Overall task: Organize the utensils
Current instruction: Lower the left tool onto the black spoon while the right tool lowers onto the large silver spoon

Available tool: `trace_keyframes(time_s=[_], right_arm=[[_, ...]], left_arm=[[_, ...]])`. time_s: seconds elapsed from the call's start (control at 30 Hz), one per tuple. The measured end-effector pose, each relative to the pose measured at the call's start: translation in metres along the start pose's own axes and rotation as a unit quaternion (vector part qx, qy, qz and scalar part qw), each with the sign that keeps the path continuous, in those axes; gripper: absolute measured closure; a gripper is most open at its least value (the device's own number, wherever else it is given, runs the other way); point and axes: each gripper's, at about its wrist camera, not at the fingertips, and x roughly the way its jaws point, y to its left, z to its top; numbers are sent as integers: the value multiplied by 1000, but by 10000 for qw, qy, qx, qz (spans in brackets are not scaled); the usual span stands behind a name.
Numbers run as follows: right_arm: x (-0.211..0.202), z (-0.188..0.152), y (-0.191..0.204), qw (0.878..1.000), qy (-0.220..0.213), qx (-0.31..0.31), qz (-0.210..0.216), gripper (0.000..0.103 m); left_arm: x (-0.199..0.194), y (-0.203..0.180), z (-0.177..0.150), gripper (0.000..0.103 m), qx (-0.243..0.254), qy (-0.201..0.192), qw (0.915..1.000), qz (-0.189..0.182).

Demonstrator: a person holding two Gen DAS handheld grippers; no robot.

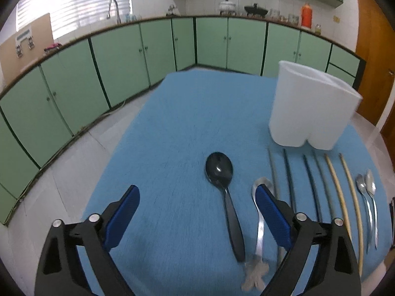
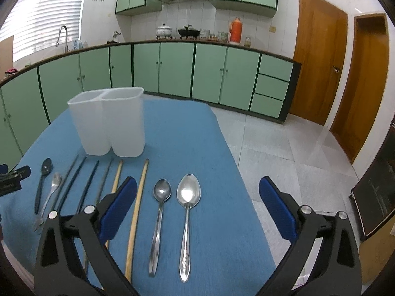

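Note:
On the blue cloth (image 1: 172, 123) a black spoon (image 1: 219, 170) lies with its bowl pointing away from me. It sits in the gap of my left gripper (image 1: 197, 190), which is open and holds nothing. A small steel spoon (image 1: 260, 224) lies partly under the right finger. Beyond stands a white two-compartment holder (image 1: 311, 108). My right gripper (image 2: 197, 181) hovers open over a large steel spoon (image 2: 188, 193) and a smaller one (image 2: 161, 192). Two wooden chopsticks (image 2: 140, 192) and several dark chopsticks (image 2: 81, 172) lie in a row in front of the holder (image 2: 111, 123).
The cloth's right edge (image 2: 237, 167) drops to a tiled floor (image 2: 284, 148). Green cabinets (image 2: 209, 74) run along the back wall and two wooden doors (image 2: 318, 56) stand at the right. In the left wrist view the floor (image 1: 81, 162) lies left of the table.

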Motion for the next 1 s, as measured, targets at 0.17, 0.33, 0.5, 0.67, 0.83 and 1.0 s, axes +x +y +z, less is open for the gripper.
trace_keyframes(time_s=[0.17, 0.33, 0.5, 0.67, 0.83, 1.0], right_arm=[[20, 4, 2, 9999, 162, -44, 17, 9], [37, 6, 2, 9995, 302, -60, 31, 9], [48, 7, 4, 9990, 424, -89, 90, 13], [57, 5, 6, 9980, 604, -103, 141, 21], [61, 0, 1, 9971, 739, -85, 147, 27], [65, -2, -7, 9958, 880, 29, 238, 31]], left_arm=[[32, 2, 21, 17, -110, 311, 9994, -40], [51, 0, 28, 24, -128, 550, 9984, -90], [62, -5, 28, 29, -127, 711, 9971, -227], [72, -7, 28, 40, -160, 887, 9951, -394], [71, -7, 29, 49, -165, 823, 9955, -440], [72, -8, 31, 65, -150, 751, 9958, -498]])
